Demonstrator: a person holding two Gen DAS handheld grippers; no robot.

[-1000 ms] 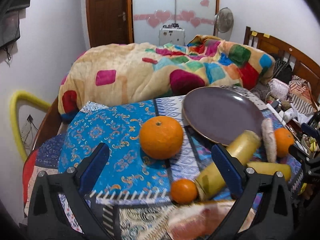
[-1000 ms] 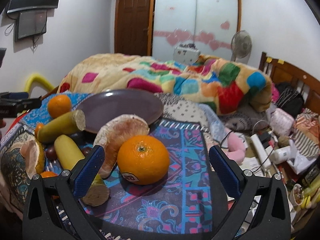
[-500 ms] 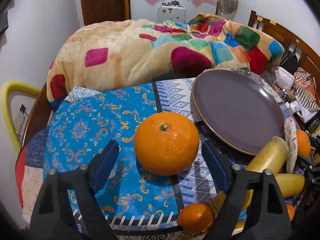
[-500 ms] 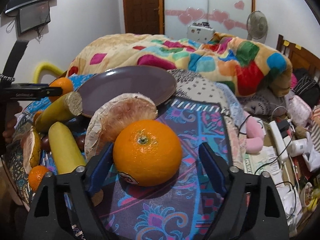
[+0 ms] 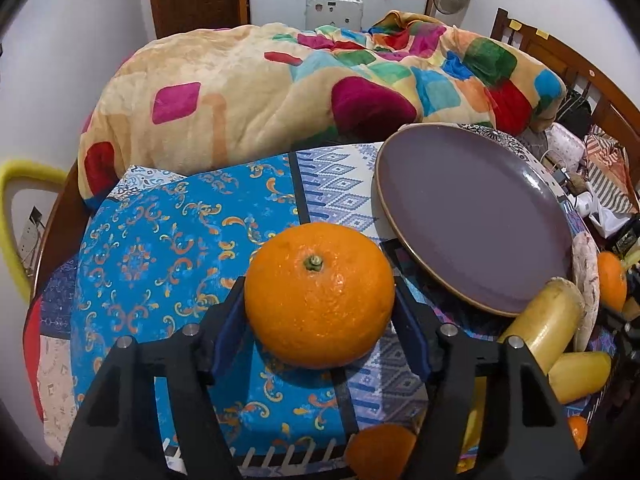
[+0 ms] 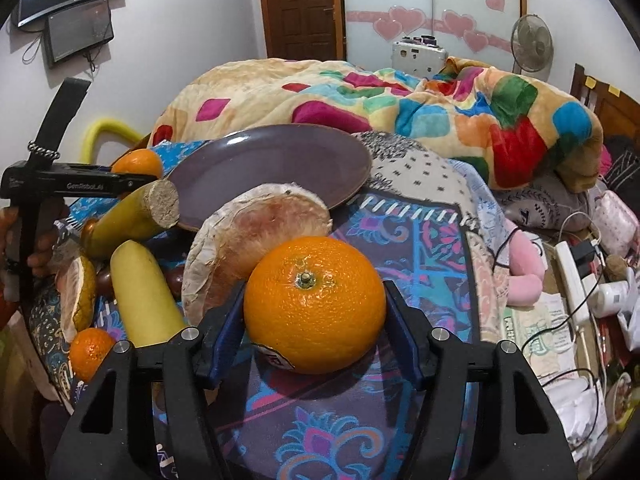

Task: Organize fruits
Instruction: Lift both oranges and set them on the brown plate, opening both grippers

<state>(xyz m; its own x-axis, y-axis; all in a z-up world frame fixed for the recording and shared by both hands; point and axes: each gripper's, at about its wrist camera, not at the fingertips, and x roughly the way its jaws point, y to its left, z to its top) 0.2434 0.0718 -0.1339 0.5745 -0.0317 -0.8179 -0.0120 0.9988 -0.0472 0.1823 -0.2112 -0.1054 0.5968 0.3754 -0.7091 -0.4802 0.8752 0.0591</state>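
A big orange [image 5: 319,300] rests on the blue patterned cloth [image 5: 160,248]. My left gripper [image 5: 318,286] has its jaws closing around it, and the blue pads [image 5: 230,320] meet both its sides. A second big orange [image 6: 315,304], with a sticker low on it, sits on the purple cloth. My right gripper [image 6: 314,292] is closing on this one the same way, pads against its sides. The purple plate [image 5: 472,216] [image 6: 272,164] lies bare between the two. In the right wrist view, the left gripper [image 6: 80,178] shows at far left.
A cut pomelo half [image 6: 256,240], two yellow cut pieces [image 6: 142,296] [image 6: 140,208] and a small orange [image 6: 90,352] crowd the space left of the right gripper. A colourful blanket [image 5: 280,92] is heaped behind the plate. Cables and clutter [image 6: 576,280] line the right side.
Both grippers moved forward and tipped down over their oranges. The jaws of both narrowed from wide open until the pads reached the fruit's sides.
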